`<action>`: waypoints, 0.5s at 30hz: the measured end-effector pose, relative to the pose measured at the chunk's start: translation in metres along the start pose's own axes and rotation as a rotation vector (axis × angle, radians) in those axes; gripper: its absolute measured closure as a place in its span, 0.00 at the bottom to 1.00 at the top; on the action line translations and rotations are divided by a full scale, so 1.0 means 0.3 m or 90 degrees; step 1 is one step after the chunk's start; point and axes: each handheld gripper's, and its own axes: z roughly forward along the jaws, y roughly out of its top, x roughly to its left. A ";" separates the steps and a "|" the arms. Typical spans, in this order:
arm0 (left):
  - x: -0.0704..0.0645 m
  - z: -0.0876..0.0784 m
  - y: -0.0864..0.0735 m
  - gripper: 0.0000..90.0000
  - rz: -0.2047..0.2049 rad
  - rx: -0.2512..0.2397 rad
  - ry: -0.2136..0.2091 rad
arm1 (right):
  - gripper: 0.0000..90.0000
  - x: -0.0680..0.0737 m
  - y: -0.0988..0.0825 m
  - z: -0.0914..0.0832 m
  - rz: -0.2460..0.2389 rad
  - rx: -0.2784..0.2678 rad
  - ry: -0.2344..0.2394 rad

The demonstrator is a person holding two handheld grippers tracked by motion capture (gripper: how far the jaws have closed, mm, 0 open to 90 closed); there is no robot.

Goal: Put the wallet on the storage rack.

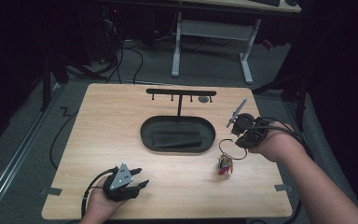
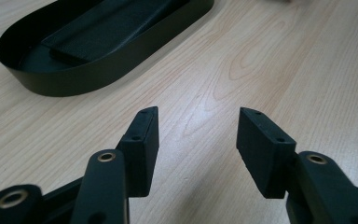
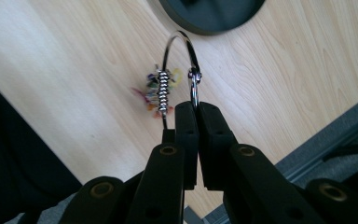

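A metal key ring (image 3: 179, 56) with a beaded coil and a colourful charm (image 1: 224, 165) hangs above the table, pinched at its small loop between the jaws of my right gripper (image 3: 196, 106), which is shut on it. In the high view my right gripper (image 1: 240, 140) is held up at the table's right side, the ring (image 1: 232, 149) dangling below it. A black hook stand (image 1: 181, 92) rises from a black oval tray (image 1: 177, 144) at the table's centre. My left gripper (image 1: 140, 177) rests near the front edge, open (image 2: 198, 126), with nothing between its jaws and bare wood under them.
The tray (image 2: 98, 70) holds a dark flat pad (image 2: 102, 32) and lies ahead of my left gripper. A small round thing hangs at the stand's right end (image 1: 204, 99). Beyond the table are a white-legged desk (image 1: 214, 32) and cables on grey floor.
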 end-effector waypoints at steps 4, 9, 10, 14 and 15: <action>0.002 0.005 0.000 0.55 0.007 0.002 0.005 | 0.97 -0.014 0.011 -0.034 0.006 -0.012 0.000; 0.020 -0.005 -0.006 0.55 -0.013 -0.012 0.023 | 0.97 -0.038 0.020 -0.054 0.011 -0.023 -0.003; 0.026 -0.009 -0.008 0.55 -0.017 -0.014 0.028 | 0.98 -0.041 0.021 -0.054 0.012 -0.023 -0.002; 0.047 -0.023 -0.015 0.54 -0.039 -0.022 0.054 | 0.98 -0.048 0.025 -0.044 0.013 -0.016 -0.001; 0.053 -0.026 -0.017 0.53 -0.047 -0.024 0.055 | 0.98 -0.048 0.025 -0.040 0.014 -0.015 -0.002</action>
